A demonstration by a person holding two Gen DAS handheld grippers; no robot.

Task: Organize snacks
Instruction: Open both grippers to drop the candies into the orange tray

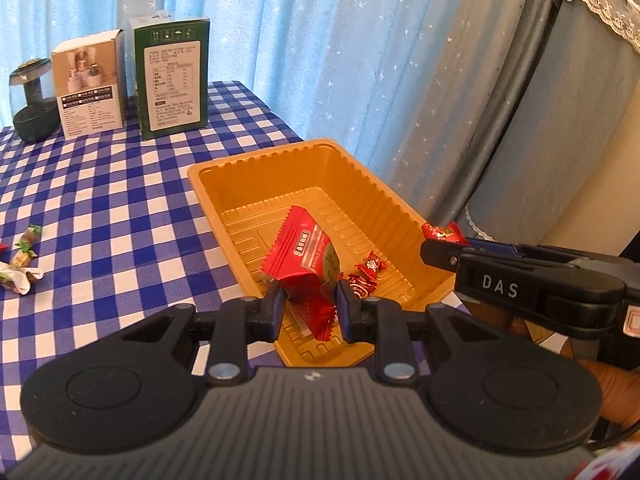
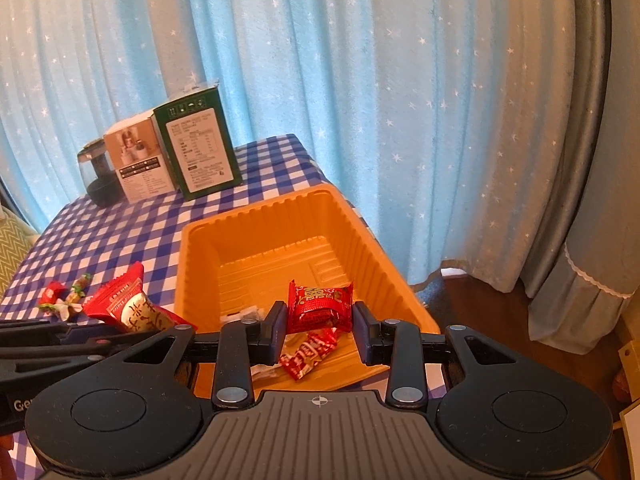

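My left gripper (image 1: 309, 292) is shut on a red snack packet (image 1: 310, 258) with a white and green panel, held above the near end of the orange tray (image 1: 280, 154). Two small red candies (image 1: 370, 274) lie on the tray floor. From the right comes my right gripper (image 1: 434, 252), pinching a red candy (image 1: 442, 232) over the tray's right rim. In the right wrist view the right gripper (image 2: 320, 312) is shut on that square red candy (image 2: 320, 306) above the tray (image 2: 256, 208). The left gripper (image 2: 108, 332) with its packet (image 2: 128, 304) is at the left.
Several loose wrapped candies (image 1: 22, 264) lie on the blue checked tablecloth (image 1: 120, 200) left of the tray. A white box (image 1: 90, 88), a green box (image 1: 174, 80) and a dark glass jar (image 1: 32, 104) stand at the table's far edge before a blue starred curtain (image 1: 320, 40).
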